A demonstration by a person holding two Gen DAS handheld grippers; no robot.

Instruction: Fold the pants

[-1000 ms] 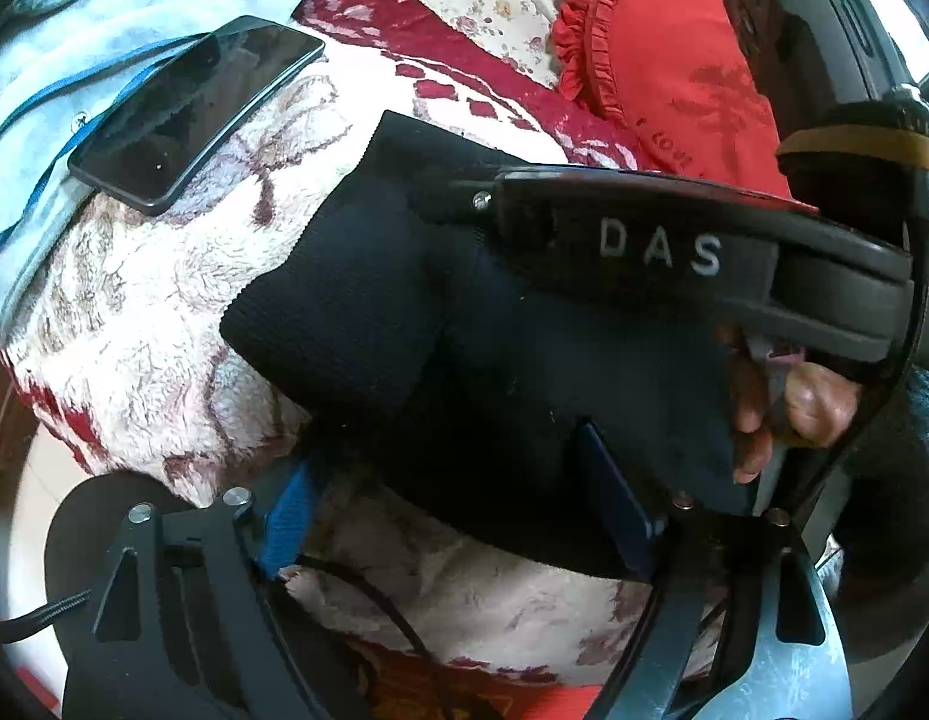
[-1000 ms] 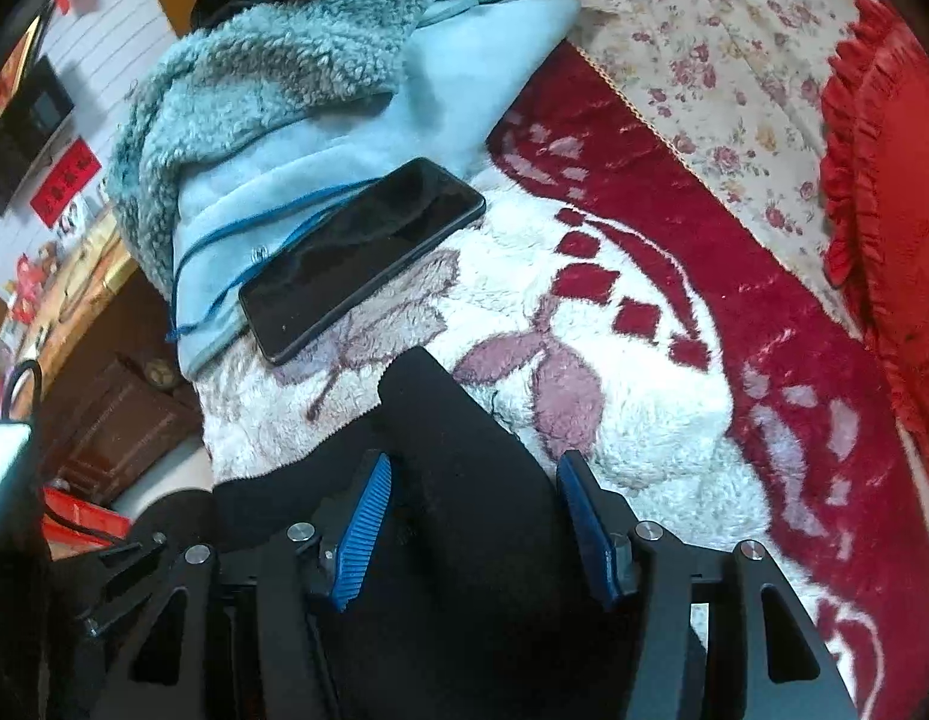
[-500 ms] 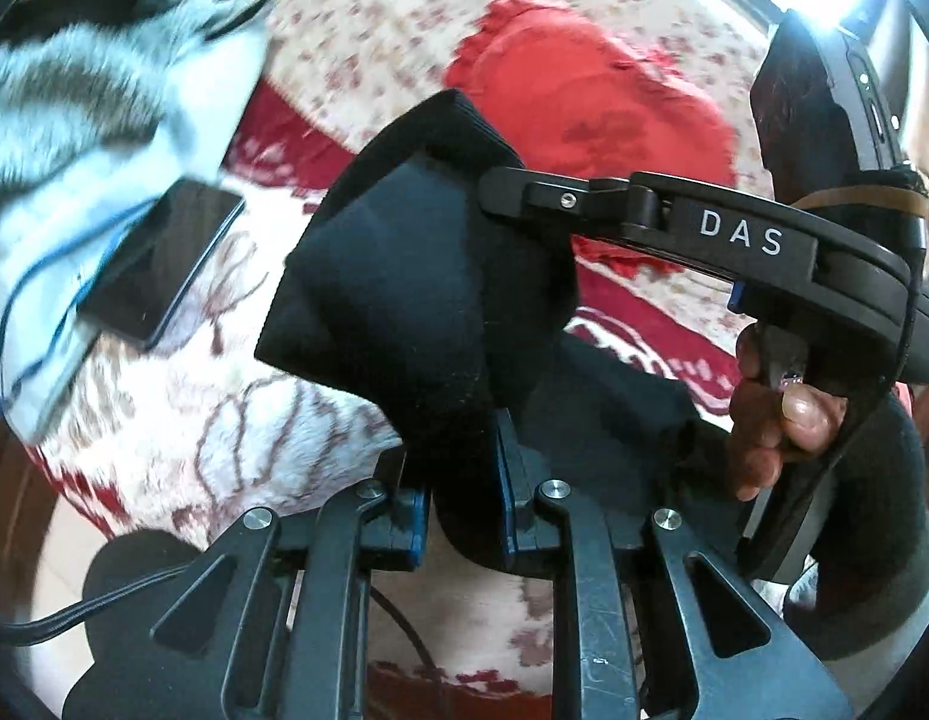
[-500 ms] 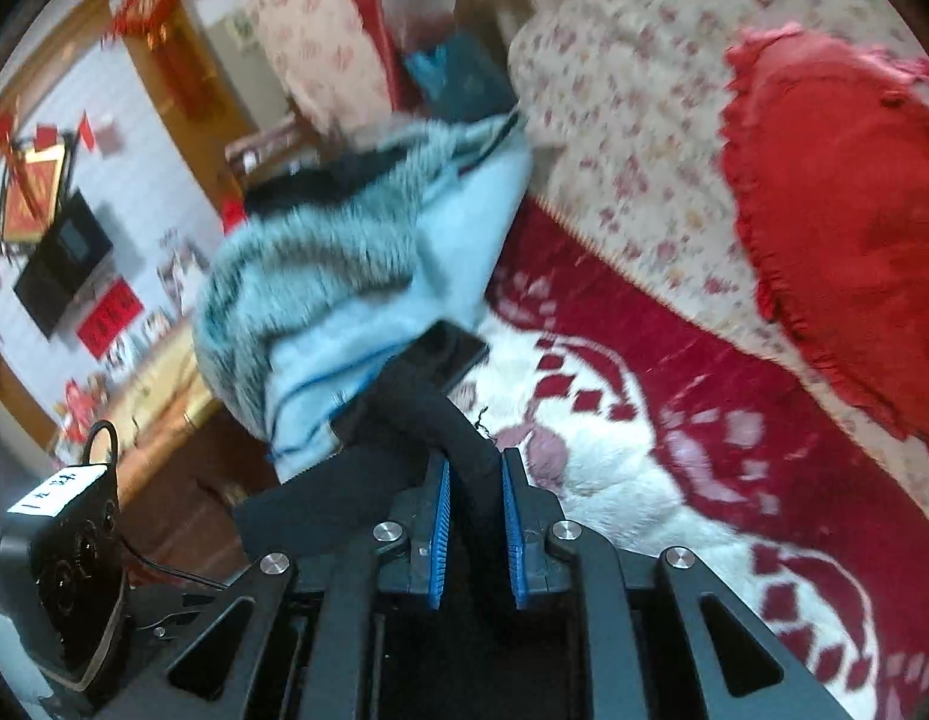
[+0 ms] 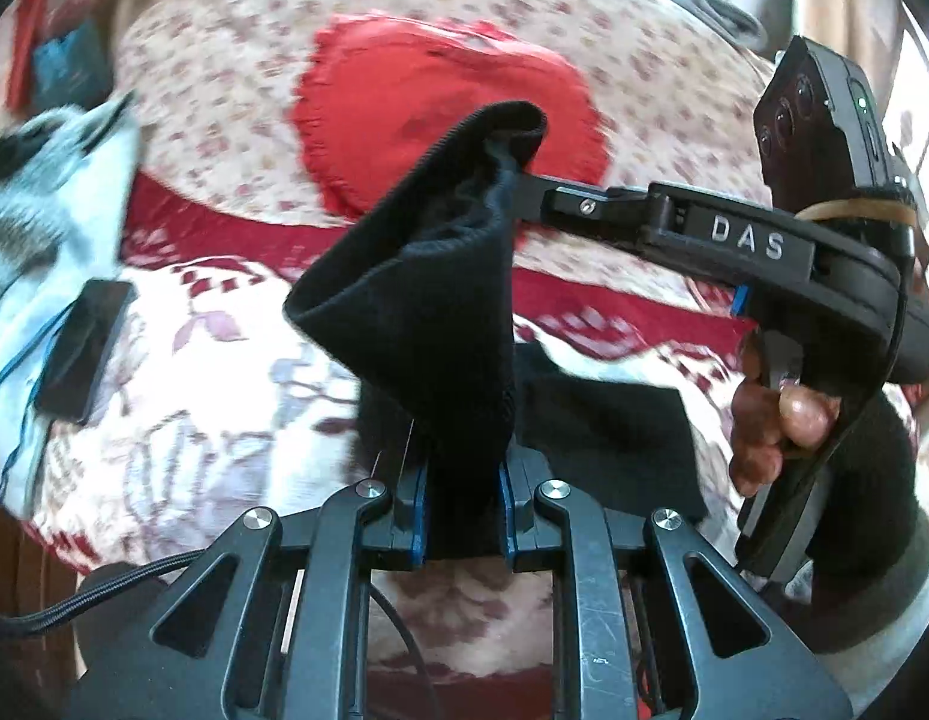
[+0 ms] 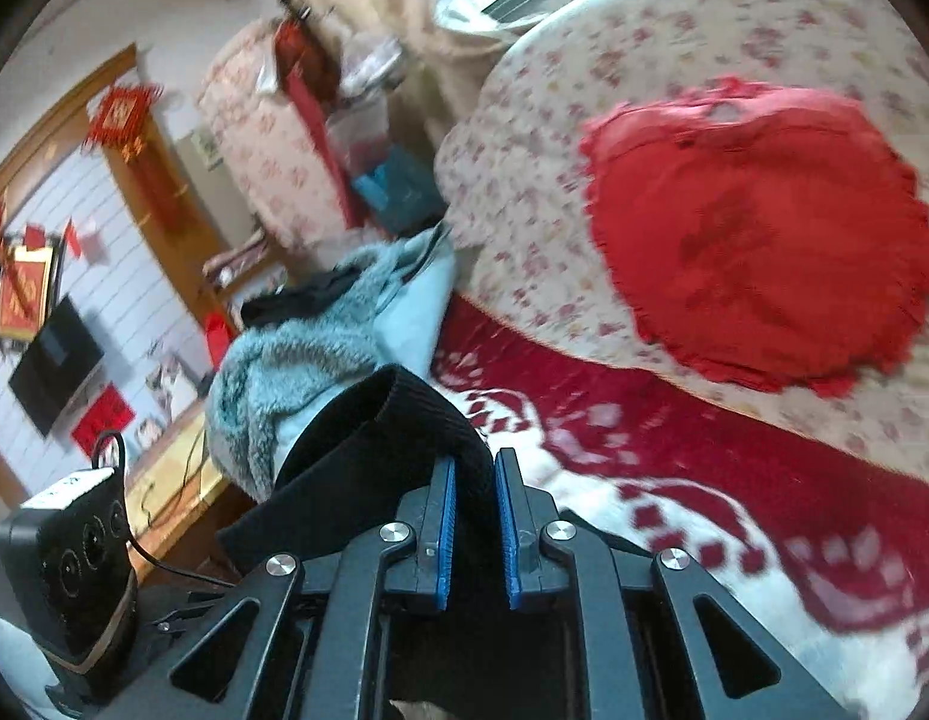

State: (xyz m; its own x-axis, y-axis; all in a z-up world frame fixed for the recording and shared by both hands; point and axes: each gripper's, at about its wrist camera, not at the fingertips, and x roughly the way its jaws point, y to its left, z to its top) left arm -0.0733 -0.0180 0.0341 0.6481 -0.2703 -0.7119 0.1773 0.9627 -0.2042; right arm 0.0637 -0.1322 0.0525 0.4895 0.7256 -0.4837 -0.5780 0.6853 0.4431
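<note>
**Pants lifted between both hand-held grippers, ready for the fold-over**

Hanging between the two hand-held grippers: black pants (image 5: 428, 300), pinched at two points along one ribbed edge, the rest draping down toward the patterned blanket (image 5: 182, 420) on the bed. Left hand-held gripper (image 5: 462, 516) clenching a bunched fold of the fabric, blue pads pressing on it from both sides. Right hand-held gripper (image 6: 471, 531), jaws having just been closing, now gripping the ribbed band with cloth between the pads; in the left wrist view, reaching in from the right side, its tip buried in the upper end of the fabric.

Held edge running as the long axis from the left grip up and away to the right grip, toward the red cushion (image 6: 764, 240) at the far side of the bed. Lower part of the pants still lying dark and flat on the blanket, just below and right of the left grip. Both grips equally close, each already on the cloth.

Looking thick, knitted, matte black, soft and limp, sagging into a cone between the holds; likely swinging if moved fast.
</note>
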